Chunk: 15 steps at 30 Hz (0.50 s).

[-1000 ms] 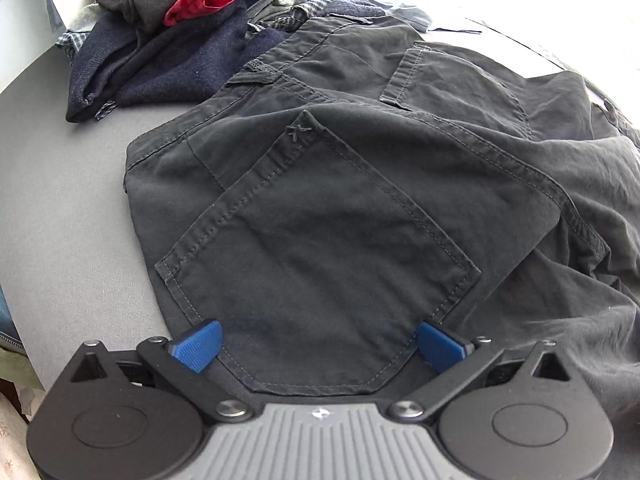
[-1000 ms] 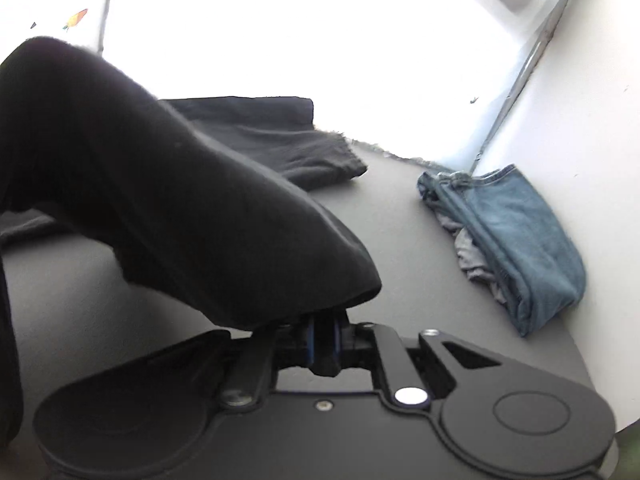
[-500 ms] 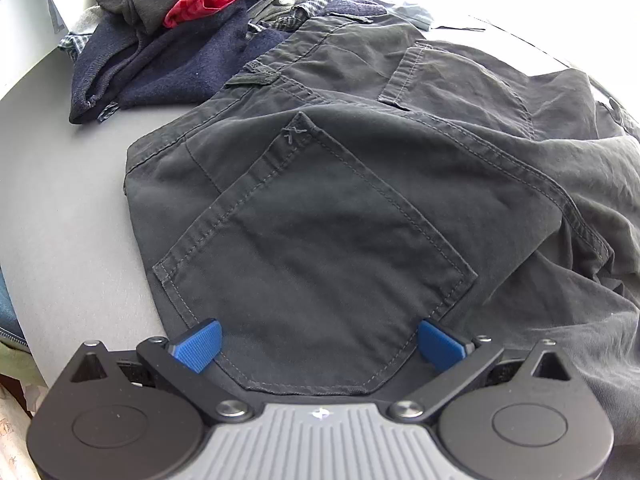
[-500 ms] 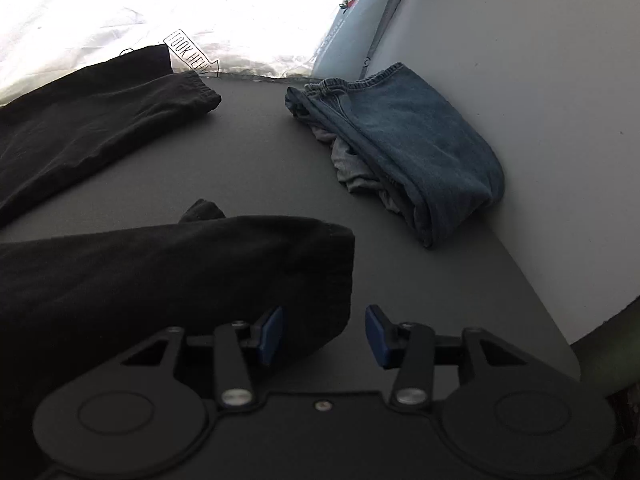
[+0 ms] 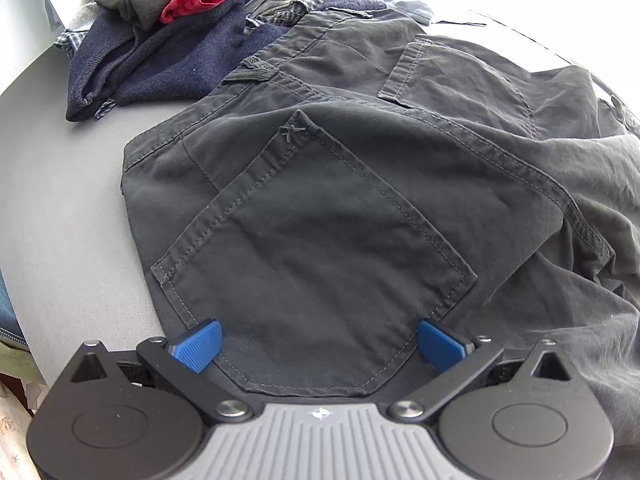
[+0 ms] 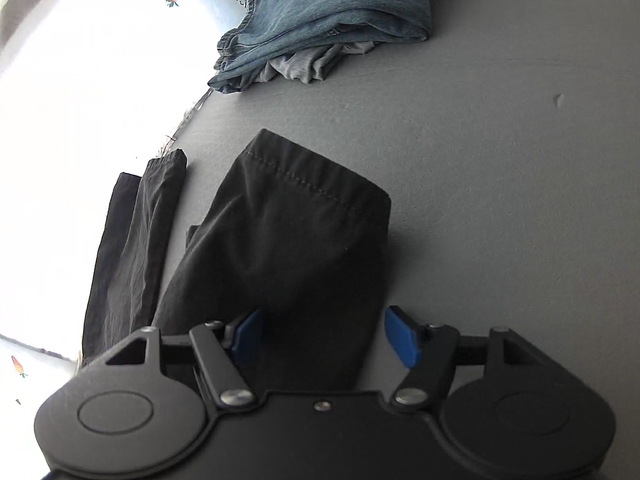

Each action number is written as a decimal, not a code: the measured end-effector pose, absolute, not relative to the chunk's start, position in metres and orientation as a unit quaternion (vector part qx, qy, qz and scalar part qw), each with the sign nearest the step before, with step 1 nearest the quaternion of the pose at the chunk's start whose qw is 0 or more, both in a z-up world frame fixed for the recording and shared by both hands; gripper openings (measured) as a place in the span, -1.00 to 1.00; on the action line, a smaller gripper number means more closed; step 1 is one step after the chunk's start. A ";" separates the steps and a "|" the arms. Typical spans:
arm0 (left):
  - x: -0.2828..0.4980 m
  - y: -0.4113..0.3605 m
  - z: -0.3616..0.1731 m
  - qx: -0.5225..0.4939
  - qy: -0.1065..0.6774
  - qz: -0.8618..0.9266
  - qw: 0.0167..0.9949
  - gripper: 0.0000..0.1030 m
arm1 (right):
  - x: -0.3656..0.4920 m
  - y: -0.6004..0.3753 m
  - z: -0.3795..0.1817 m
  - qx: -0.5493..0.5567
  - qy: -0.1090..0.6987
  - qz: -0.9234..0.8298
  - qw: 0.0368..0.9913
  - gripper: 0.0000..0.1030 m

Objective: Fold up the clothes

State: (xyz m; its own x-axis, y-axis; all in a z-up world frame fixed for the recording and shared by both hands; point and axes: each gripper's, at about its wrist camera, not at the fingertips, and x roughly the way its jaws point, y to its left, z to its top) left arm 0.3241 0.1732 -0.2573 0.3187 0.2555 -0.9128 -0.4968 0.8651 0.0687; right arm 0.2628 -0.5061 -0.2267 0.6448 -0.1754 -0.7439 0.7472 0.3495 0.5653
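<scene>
Black trousers [image 5: 360, 208] lie spread on the grey table [image 5: 60, 208], seat and back pocket up, and the left gripper [image 5: 318, 344] hangs over that pocket with its blue pads spread wide at 8 and 4 o'clock, clasping nothing. At 11 o'clock a heap of clothes [image 5: 192, 28], navy, red and plaid, touches the waistband. The right gripper [image 6: 324, 338] has its jaws opening, the hemmed trouser leg [image 6: 288, 248] lying loose between them, with folded jeans [image 6: 320, 20] well apart at 12 o'clock.
</scene>
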 end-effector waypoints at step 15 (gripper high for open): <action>0.325 0.176 -0.257 -0.108 0.536 0.216 0.809 1.00 | 0.245 -0.476 -0.061 0.384 0.159 -0.210 0.885 -0.94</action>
State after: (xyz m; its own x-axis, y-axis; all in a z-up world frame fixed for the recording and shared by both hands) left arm 0.3248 0.1758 -0.2570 0.3319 0.2341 -0.9138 -0.4647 0.8836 0.0576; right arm 0.2454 -0.4760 -0.0612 0.8617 -0.2492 -0.4421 0.4931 0.6169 0.6134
